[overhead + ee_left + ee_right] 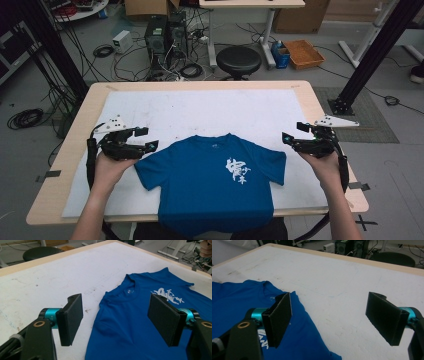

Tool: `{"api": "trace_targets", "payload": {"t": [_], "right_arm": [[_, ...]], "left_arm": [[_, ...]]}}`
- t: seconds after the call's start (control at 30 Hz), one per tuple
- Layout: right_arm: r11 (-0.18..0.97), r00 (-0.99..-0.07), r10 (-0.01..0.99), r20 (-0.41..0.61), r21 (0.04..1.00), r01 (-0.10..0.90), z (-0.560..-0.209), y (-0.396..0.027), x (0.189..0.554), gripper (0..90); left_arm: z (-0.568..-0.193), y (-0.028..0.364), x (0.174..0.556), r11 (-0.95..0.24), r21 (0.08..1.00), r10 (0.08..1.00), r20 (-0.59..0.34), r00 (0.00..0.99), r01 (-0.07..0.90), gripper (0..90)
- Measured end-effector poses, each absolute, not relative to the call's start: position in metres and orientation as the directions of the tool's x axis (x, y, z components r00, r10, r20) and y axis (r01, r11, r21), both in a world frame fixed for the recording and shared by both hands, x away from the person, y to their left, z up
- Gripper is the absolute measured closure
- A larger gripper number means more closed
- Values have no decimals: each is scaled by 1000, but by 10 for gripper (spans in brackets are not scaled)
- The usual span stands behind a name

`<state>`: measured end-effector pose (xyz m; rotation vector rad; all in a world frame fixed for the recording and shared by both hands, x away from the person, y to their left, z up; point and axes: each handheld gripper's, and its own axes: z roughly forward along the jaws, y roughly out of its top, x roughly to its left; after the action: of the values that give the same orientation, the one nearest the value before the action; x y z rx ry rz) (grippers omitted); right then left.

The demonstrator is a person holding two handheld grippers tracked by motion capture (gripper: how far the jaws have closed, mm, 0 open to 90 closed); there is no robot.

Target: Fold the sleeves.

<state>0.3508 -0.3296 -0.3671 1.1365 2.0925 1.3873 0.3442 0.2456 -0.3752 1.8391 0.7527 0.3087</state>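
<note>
A blue T-shirt (210, 182) with a white print (238, 171) lies flat on the white mat (200, 112), its hem hanging over the table's near edge. My left gripper (148, 138) hovers open just off the shirt's left sleeve. In the left gripper view, the left gripper (115, 317) has its jaws wide apart over the collar and shoulder of the shirt (140, 325). My right gripper (291, 135) hovers open just beyond the right sleeve. In the right gripper view, the right gripper (334, 321) spans the edge of the shirt (234, 305) and bare mat (332, 285).
The mat covers a wooden table (80, 115). Behind the table stand a black stool (238, 61), computer towers (164, 35), cables on the floor and an orange crate (303, 53). Black frame posts (375, 50) rise at the left and right.
</note>
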Motion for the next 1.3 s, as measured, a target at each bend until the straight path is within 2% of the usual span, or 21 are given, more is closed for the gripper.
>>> {"api": "trace_targets", "payload": {"t": [0.83, 0.97, 1.3], "right_arm": [[194, -601, 794, 94, 897, 397, -365, -328, 353, 211], [203, -597, 798, 81, 897, 393, -364, -328, 352, 250], [200, -592, 801, 83, 896, 396, -366, -328, 352, 250]], "left_arm": [[-375, 256, 336, -236, 901, 641, -137, 755, 364, 287], [-380, 265, 329, -212, 913, 658, -131, 742, 349, 287], [-401, 282, 319, -216, 902, 673, -140, 726, 373, 287]]}}
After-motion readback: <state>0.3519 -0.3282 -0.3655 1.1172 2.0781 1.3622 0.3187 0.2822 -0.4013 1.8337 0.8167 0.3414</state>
